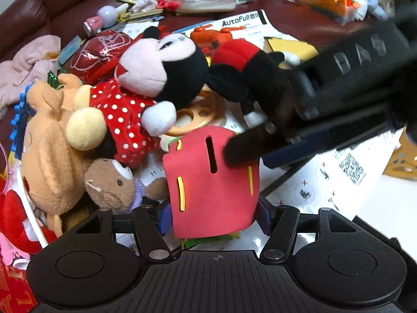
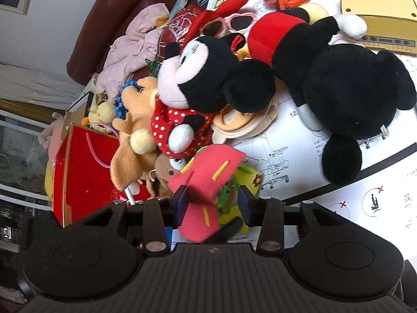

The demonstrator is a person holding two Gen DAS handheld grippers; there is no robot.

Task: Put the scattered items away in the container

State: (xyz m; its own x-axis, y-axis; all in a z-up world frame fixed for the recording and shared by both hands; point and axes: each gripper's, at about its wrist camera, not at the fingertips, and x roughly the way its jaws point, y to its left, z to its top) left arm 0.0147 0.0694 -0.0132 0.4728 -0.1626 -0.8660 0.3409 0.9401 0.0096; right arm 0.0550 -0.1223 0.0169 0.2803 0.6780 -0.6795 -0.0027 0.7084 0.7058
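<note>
Matte black tongs (image 1: 213, 216) — ribbed housing, silver screws, navy fingers (image 2: 181, 203), grey lettering.

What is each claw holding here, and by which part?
Both claws close on the foam toy house: the left claw around its red roof, the right claw across roof and green-yellow body.

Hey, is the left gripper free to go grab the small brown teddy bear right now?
Probably not: the left gripper has the red foam house between its fingers. The small brown teddy bear lies uncovered just left.
</note>
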